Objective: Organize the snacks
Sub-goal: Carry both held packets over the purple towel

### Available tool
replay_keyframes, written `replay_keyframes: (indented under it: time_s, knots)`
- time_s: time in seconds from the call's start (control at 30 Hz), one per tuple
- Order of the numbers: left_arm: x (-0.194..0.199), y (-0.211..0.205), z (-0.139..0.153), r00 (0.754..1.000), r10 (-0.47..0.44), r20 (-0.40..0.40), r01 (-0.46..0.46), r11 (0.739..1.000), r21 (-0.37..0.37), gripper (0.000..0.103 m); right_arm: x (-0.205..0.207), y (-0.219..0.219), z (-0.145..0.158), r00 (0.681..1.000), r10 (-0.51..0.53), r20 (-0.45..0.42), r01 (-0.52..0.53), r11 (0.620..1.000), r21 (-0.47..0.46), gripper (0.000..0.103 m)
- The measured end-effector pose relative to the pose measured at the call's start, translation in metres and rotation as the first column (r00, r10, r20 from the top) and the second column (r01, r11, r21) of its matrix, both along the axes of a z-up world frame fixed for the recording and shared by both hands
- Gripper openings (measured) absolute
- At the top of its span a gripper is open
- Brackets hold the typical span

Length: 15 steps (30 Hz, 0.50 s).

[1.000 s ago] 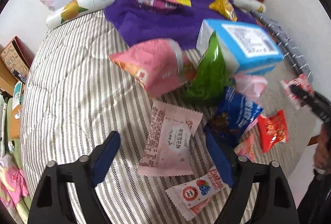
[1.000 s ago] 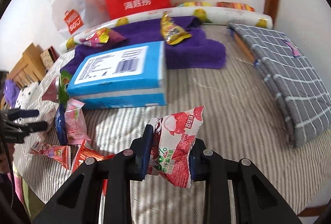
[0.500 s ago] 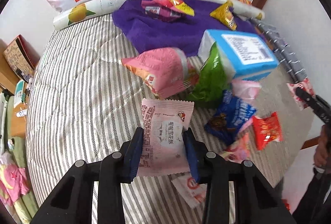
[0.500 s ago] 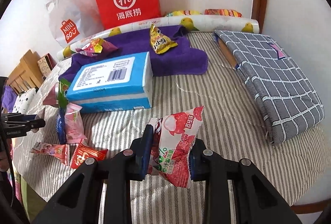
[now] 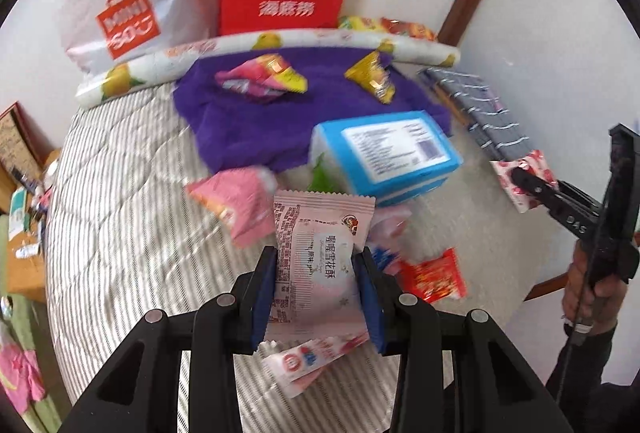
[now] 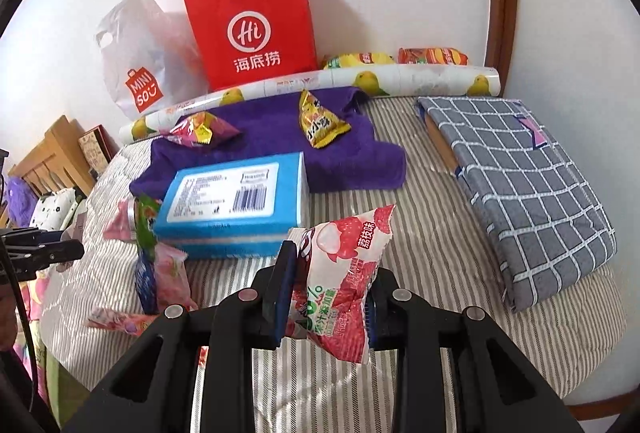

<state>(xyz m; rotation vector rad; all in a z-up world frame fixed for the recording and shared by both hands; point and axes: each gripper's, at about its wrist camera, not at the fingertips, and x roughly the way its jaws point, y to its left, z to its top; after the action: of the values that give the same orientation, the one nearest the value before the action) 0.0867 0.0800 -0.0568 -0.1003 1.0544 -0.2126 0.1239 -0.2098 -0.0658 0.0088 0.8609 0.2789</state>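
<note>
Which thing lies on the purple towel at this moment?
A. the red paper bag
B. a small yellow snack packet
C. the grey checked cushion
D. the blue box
B: the yellow snack packet lies on the purple towel, while the blue box sits in front of it on the striped cover.

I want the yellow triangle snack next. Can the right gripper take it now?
Probably not yet: the right gripper is shut on the lychee packet. The yellow snack lies uncovered on the purple towel.

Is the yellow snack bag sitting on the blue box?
No, the yellow snack bag lies on the purple towel, behind the blue box.
</note>
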Motion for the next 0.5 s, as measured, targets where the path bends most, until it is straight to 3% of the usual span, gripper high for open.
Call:
replay_keyframes:
  time_s: [0.5]
  knots:
    - [0.062, -0.04, 0.031, 0.995, -0.093, 0.037, 0.094, 0.995, -0.034, 0.037, 0.042, 0.034, 0.03, 0.998, 0.047, 0.034, -0.049, 0.997, 0.054, 0.029]
